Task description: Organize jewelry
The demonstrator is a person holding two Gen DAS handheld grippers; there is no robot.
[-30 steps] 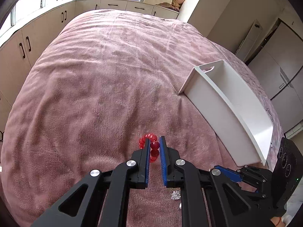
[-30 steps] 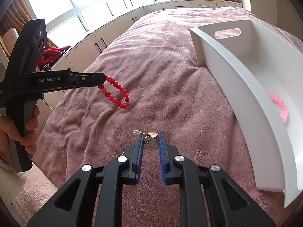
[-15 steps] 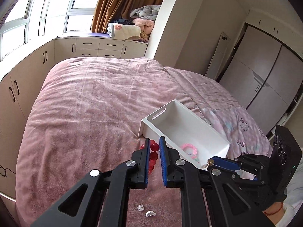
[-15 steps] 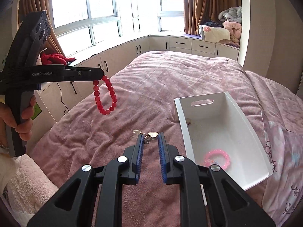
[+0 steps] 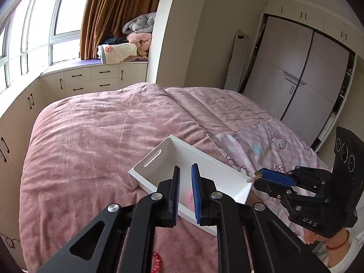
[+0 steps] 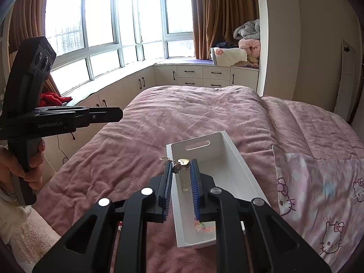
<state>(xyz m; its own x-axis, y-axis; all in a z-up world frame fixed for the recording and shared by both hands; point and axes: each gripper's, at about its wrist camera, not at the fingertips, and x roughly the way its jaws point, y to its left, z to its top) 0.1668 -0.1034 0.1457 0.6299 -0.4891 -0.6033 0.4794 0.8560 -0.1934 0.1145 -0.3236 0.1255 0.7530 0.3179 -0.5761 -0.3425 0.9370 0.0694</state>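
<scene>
My left gripper (image 5: 185, 170) hovers high over the near end of the white tray (image 5: 145, 173); its jaws are opening and nothing is between the pads. The red bead bracelet (image 5: 157, 261) shows far below, against the pink blanket. In the right wrist view the left gripper (image 6: 120, 114) has nothing hanging from its tip. My right gripper (image 6: 180, 163) is shut on a gold heart earring (image 6: 183, 162) above the tray (image 6: 236, 150). It also shows side-on as the right gripper (image 5: 260, 177), with the earring (image 5: 257, 174) at its tip. A pink bracelet (image 5: 190, 198) lies blurred inside the tray.
The tray rests on a pink blanket (image 6: 193, 113) on a bed. A Hello Kitty cloth (image 6: 318, 193) lies just right of the tray. White cabinets (image 6: 193, 75) run under the windows, and a wardrobe (image 5: 307, 86) stands at the right. A hand (image 6: 20, 163) grips the left handle.
Both grippers have risen well above the bed and come over the tray. The red bracelet no longer hangs from the left gripper and is now below it. The right gripper still holds the earring.
</scene>
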